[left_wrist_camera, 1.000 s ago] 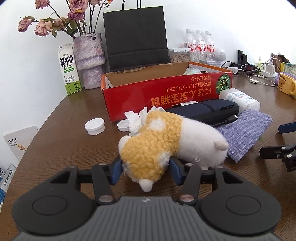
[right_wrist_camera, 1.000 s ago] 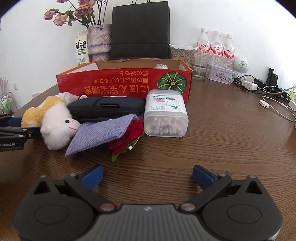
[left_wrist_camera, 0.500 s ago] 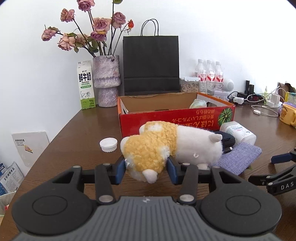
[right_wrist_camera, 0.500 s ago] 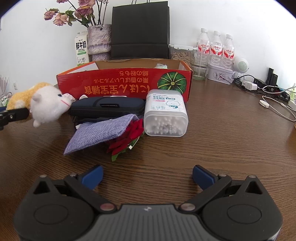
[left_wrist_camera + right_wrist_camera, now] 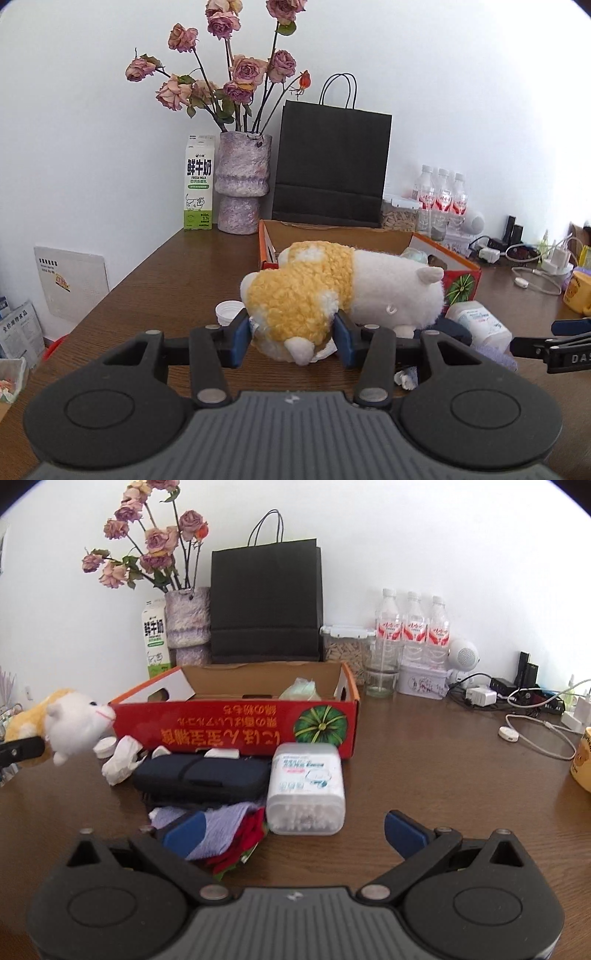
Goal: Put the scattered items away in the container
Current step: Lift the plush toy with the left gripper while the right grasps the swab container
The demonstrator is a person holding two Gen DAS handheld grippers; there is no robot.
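Observation:
My left gripper [image 5: 291, 338] is shut on a yellow and white plush toy [image 5: 332, 291] and holds it in the air, left of the red cardboard box [image 5: 236, 731]. The toy also shows at the far left of the right wrist view [image 5: 70, 723]. My right gripper [image 5: 293, 830] is open and empty, low over the table before a cotton swab box [image 5: 306, 786], a purple cloth [image 5: 225, 827] and a red fabric flower [image 5: 243, 843]. A dark blue pouch [image 5: 199, 779], a crumpled tissue [image 5: 122, 762] and white caps [image 5: 105, 746] lie in front of the box.
A black paper bag [image 5: 266, 602], a vase of dried roses [image 5: 186, 627], a milk carton [image 5: 155, 642] and water bottles [image 5: 413, 627] stand behind the box. Chargers and cables [image 5: 517, 709] lie at the back right. A yellow mug [image 5: 583, 764] is at the right edge.
My left gripper has lifted the plush toy off the table and raised it toward the box. My right gripper has moved forward, closer to the cloth and the swab box.

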